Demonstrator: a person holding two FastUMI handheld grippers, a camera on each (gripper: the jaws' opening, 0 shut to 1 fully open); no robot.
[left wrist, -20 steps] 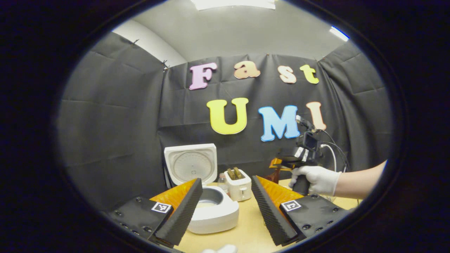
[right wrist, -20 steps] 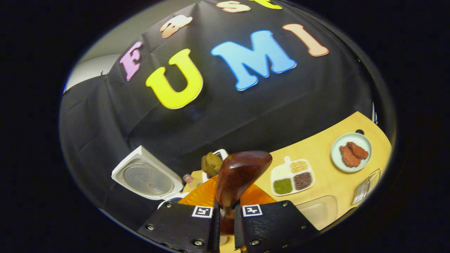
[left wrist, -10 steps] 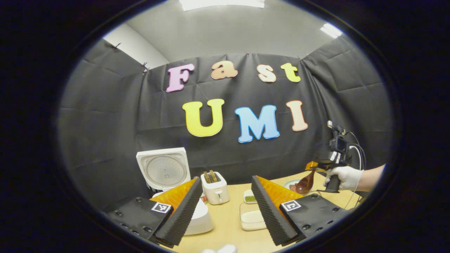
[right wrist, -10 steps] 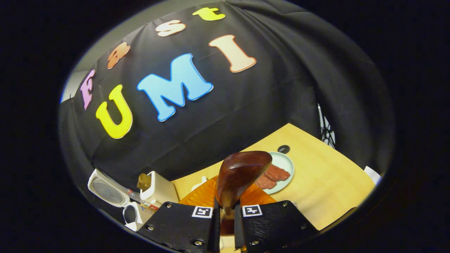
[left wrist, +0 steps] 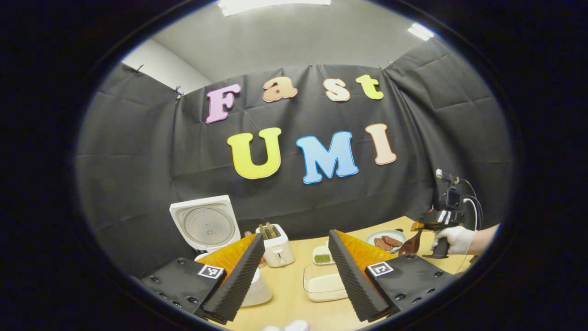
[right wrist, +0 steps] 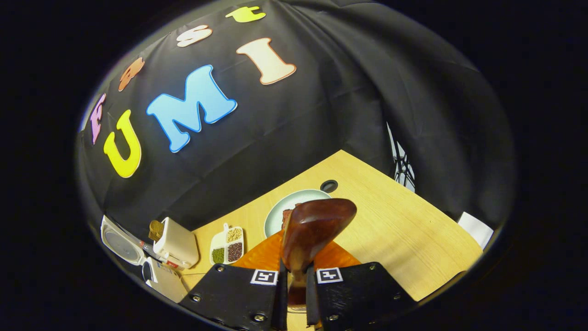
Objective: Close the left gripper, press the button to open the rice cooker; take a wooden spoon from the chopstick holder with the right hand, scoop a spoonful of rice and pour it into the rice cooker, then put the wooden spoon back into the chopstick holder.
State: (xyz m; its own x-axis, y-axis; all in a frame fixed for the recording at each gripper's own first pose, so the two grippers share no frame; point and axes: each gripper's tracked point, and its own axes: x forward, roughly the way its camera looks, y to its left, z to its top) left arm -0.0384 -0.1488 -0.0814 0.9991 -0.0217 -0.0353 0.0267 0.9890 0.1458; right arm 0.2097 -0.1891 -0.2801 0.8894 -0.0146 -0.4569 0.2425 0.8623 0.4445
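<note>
Wooden spoon (right wrist: pixel 317 230) is glossy dark reddish-brown; rice cooker (left wrist: pixel 206 227) and toaster (left wrist: pixel 277 250) are white, table (right wrist: pixel 404 230) is light yellowish wood grain. Plate (left wrist: pixel 385 235) is pale green with reddish-brown patties, divided tray (right wrist: pixel 226 246) is white with green, dark brown and tan grains. Glove on the hand (left wrist: pixel 452 239) is white.

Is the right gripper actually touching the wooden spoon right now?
Touching. The right gripper view shows the right gripper with both fingers pressed against the wooden spoon handle.
</note>
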